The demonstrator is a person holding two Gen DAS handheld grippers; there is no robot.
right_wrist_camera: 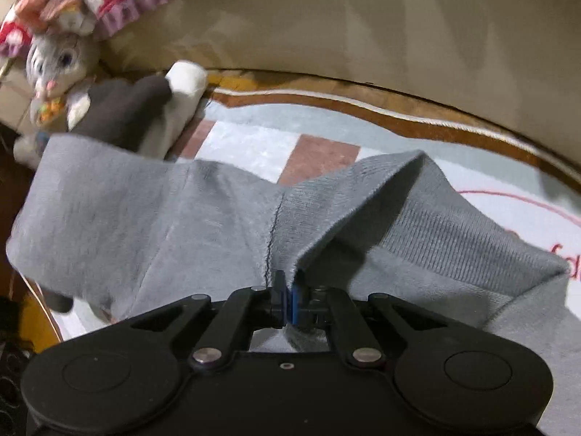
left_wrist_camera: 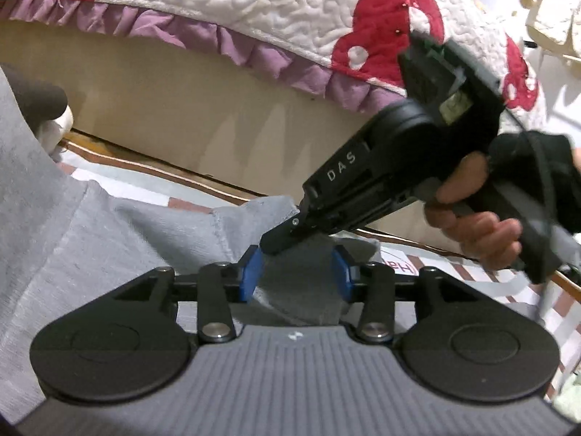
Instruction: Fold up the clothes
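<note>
A grey knit garment (left_wrist_camera: 90,225) lies spread over a patterned rug, and its ribbed hem (right_wrist_camera: 454,232) rises in a fold toward the right wrist camera. My left gripper (left_wrist_camera: 297,272) is open. Its blue pads (left_wrist_camera: 250,272) stand apart, with a loose fold of the grey cloth lying between them. My right gripper (right_wrist_camera: 290,290) is shut on a pinch of the grey garment (right_wrist_camera: 181,218) beside a seam. In the left wrist view the right gripper (left_wrist_camera: 274,241) reaches in from the right, its tip on the cloth just ahead of my left pads.
A person's hand (left_wrist_camera: 472,218) holds the right gripper's handle. A quilt (left_wrist_camera: 254,11) with red patches and a purple frill hangs over a beige bed base (left_wrist_camera: 181,109). The rug (right_wrist_camera: 254,145) has a brown border. A plush rabbit (right_wrist_camera: 54,61) and a dark and white soft toy (right_wrist_camera: 127,112) lie at the far left.
</note>
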